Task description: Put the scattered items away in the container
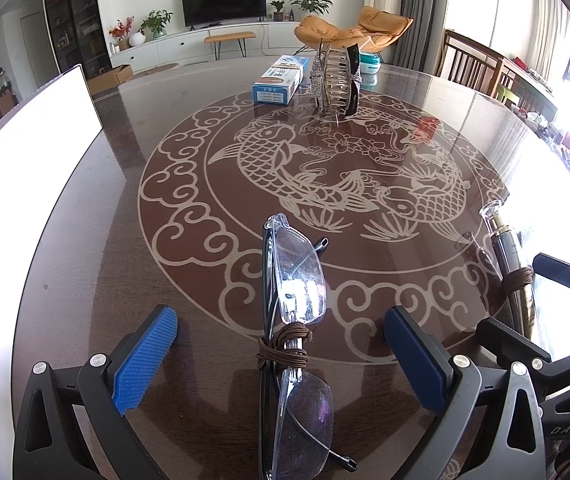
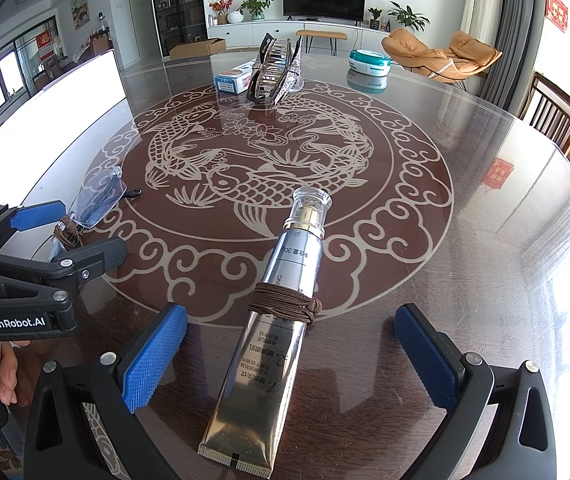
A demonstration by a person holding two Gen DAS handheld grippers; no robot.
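Left claw (image 1: 281,344) gapes around folded glasses (image 1: 295,312); right claw (image 2: 291,354) gapes around a tube (image 2: 269,320) on the tabletop (image 2: 465,240).

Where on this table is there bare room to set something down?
The table is bare in the middle, between the glasses and tube near the grippers and the far cluster of hair clip, blue box and round tin. Crowded: near edge.
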